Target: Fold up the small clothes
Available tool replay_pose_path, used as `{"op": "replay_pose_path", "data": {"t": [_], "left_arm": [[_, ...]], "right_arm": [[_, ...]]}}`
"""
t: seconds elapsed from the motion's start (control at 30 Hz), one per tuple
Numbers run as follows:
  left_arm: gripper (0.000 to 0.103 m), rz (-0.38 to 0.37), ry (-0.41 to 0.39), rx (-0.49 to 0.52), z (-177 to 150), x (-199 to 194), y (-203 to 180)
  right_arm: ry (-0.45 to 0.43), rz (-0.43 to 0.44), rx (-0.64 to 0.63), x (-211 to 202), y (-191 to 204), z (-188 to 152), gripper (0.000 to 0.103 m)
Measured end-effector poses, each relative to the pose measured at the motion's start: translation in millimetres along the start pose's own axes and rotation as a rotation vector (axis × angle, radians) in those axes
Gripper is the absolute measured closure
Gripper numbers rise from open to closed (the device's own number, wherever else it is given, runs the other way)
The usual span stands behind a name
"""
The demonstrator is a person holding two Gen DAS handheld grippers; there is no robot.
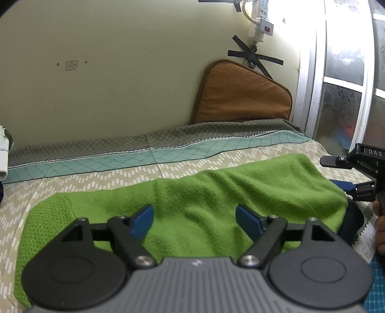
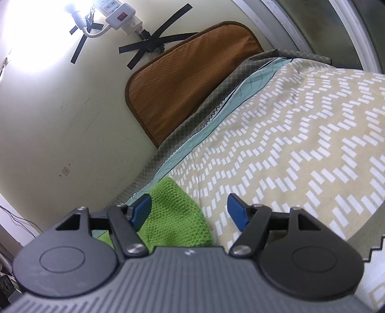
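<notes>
A green knitted garment lies spread on the patterned bedsheet. My left gripper hovers over its near middle with its blue pads wide apart and nothing pinched between them. At the right edge of the left wrist view my right gripper stands beside the garment's right end, open, held by a hand. In the right wrist view the right gripper is open; a corner of the green garment lies between its pads, touching the left pad only.
A brown cushion leans on the cream wall at the bed's far edge. A power strip with black tape hangs above it. A frosted window frame borders the right. A white object sits at far left.
</notes>
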State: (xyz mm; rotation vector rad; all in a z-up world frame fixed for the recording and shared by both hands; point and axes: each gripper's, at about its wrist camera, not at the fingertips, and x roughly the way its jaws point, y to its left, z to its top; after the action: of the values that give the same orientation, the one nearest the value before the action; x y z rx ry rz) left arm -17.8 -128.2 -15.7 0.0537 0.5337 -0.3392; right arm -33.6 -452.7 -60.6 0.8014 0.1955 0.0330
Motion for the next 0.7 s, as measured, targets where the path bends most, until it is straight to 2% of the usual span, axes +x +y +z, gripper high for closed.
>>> {"op": "replay_pose_path", "data": {"t": [0.3, 0.4, 0.5, 0.7], "left_arm": [[0.022, 0.031, -0.059, 0.033, -3.4, -8.0, -7.3], [0.017, 0.049, -0.092, 0.054, -5.2, -12.4, -11.1], [0.012, 0.073, -0.147, 0.09, -8.6, -19.9, -17.2], [0.0, 0.131, -0.305, 0.232, -24.2, -42.3, -41.2]], "right_arm": [[-0.002, -0.004, -0.017, 0.7, 0.1, 1.1, 0.031], [-0.007, -0.005, -0.027, 0.3, 0.9, 1.0, 0.031], [-0.01, -0.008, -0.041, -0.1, 1.9, 0.7, 0.031], [-0.016, -0.01, -0.056, -1.3, 4.1, -0.4, 0.031]]}}
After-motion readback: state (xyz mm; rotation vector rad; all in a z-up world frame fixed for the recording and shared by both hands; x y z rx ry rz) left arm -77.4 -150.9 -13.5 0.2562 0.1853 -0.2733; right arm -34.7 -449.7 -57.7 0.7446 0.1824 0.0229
